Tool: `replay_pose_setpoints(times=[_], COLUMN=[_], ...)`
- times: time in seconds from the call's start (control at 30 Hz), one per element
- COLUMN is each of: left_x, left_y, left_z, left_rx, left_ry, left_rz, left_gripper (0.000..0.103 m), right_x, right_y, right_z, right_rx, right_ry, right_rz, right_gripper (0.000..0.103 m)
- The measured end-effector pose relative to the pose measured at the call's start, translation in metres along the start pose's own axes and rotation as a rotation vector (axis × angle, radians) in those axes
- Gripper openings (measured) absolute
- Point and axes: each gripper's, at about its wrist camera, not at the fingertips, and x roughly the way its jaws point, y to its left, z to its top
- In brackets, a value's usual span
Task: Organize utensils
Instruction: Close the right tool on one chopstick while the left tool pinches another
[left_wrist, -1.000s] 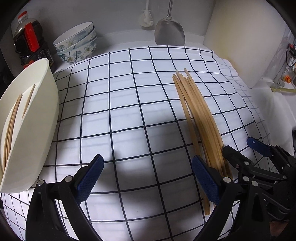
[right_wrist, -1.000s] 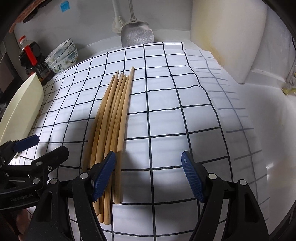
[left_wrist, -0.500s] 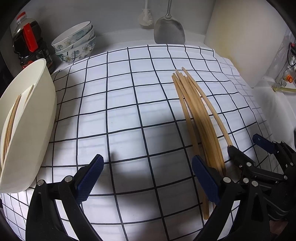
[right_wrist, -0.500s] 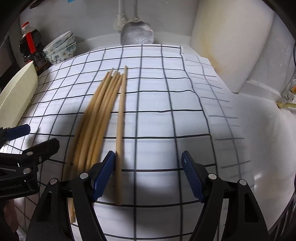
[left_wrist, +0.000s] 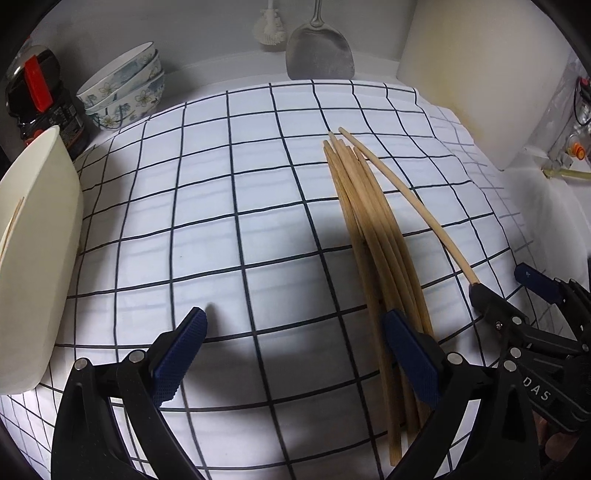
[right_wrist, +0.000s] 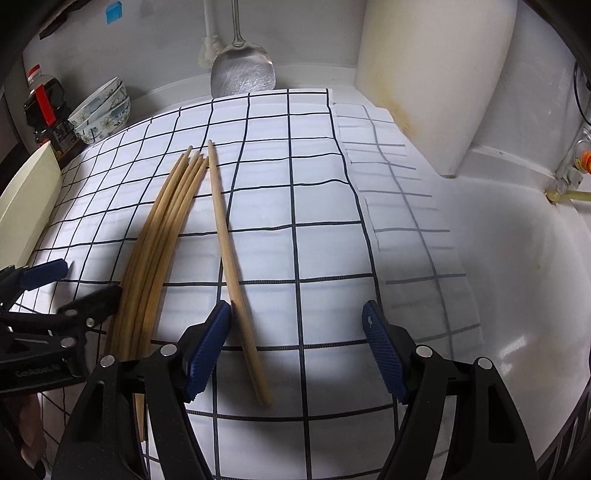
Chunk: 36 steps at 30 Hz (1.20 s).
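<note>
the right gripper (right_wrist: 297, 343) hangs low over a white cloth with a dark grid (right_wrist: 321, 206), its blue-padded jaws spread wide and gripping nothing. a single wooden chopstick (right_wrist: 231, 258) lies on the cloth inside that gap, its thick end running past the inner face of the gripper's left pad; whether pad and stick actually touch cannot be told. this chopstick sits apart from the bundle of chopsticks (right_wrist: 162, 236), which lies just to its left, the thin tips of all of them converging toward the far edge of the cloth.

the left gripper (left_wrist: 293, 354) is also wide open, with only bare cloth between its pads. the bundle (left_wrist: 373, 229) passes under and beside its right finger, lying flat on the cloth. in the left wrist view the lone chopstick (left_wrist: 410, 199) angles away to the right, its near end meeting the black finger of the right gripper (left_wrist: 509, 291).

a cream holder (left_wrist: 37, 258) stands at the left edge of the cloth with a few thin sticks showing inside it. beyond it are stacked floral bowls (left_wrist: 125, 85) and a dark bottle with a red label (left_wrist: 37, 96). a metal spatula (right_wrist: 242, 74) hangs against the back wall, and a pale cutting board (right_wrist: 432, 74) leans at the right. the white counter (right_wrist: 509, 266) beside the cloth is glossy.
</note>
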Motion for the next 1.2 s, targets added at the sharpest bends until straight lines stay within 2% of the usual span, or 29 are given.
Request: replay_pose_setpoints(times=[0.13,0.63,0.8,0.87,0.97,1.1,1.17,1.2], left_x=[0.003,0.005,0.003,0.004,0.005,0.006,0.006,0.006], left_y=[-0.005,0.022,0.012,0.006,0.001,-0.005,-0.007,-0.008], left_z=[0.001,0.006,0.016,0.021,0.024,0.027,0.027,0.027], left_rx=[0.026,-0.036,0.005,0.018,0.040,0.061,0.071,0.075], left_ry=[-0.009,-0.034,-0.050,-0.055,-0.058,-0.054,-0.051,-0.050], left_rz=[0.035,0.063,0.039,0.030,0.015,-0.003,-0.009,-0.008], left_gripper=[0.096,0.092,0.058,0.051,0.035,0.014,0.008,0.008], right_x=[0.003,0.014,0.018,0.020,0.021,0.022,0.023,0.023], right_y=[0.004,0.017,0.022,0.023,0.026,0.033,0.037,0.039], right_z=[0.004,0.020,0.026,0.027,0.031,0.036,0.038,0.038], right_rx=[-0.015,-0.052,-0.079,-0.090,-0.111,-0.140,-0.162,-0.173], right_ry=[-0.002,-0.025,-0.043,-0.049,-0.051,-0.055,-0.057,-0.058], right_rz=[0.005,0.024,0.043,0.051,0.066,0.081,0.087,0.085], right_gripper=[0.070,0.070,0.070,0.069,0.061,0.041,0.028,0.012])
